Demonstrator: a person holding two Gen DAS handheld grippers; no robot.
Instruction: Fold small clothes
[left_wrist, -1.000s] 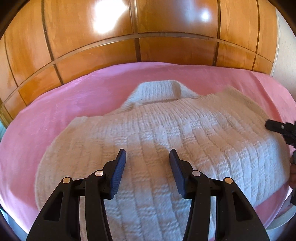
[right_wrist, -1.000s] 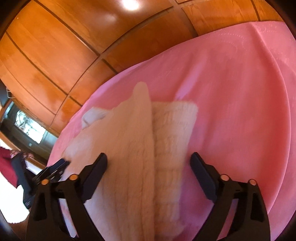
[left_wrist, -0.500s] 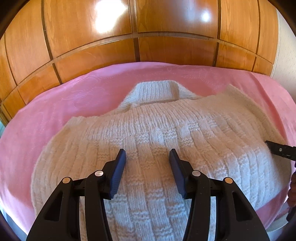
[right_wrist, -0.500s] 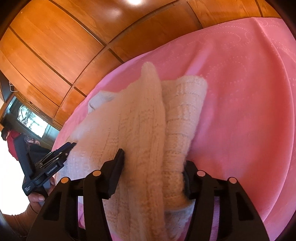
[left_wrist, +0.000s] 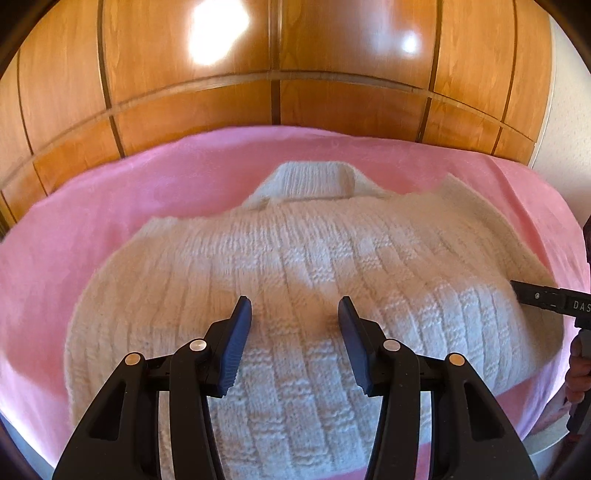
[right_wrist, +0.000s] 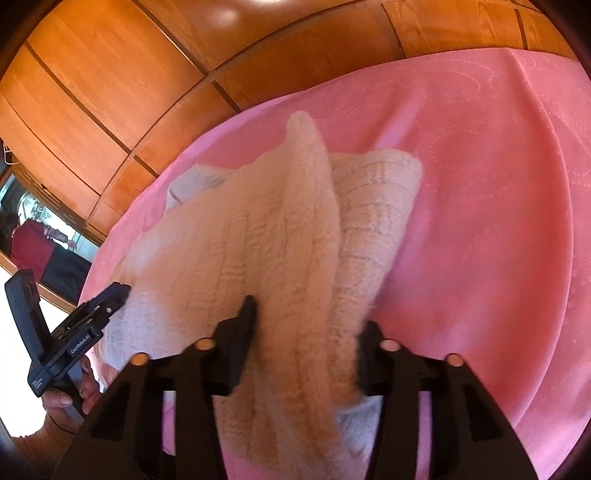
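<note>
Chunky cream knit sweater (left_wrist: 295, 280) is spread on the pink bed (left_wrist: 110, 206), right under both grippers. It looks soft, floppy and fairly light, so I'd grab a thick bunched edge rather than a single layer. The right hand-held gripper (right_wrist: 306, 325) is closing on a raised fold of the side edge. The left hand-held gripper (left_wrist: 295, 314) hovers half open over the middle, holding nothing.
</note>
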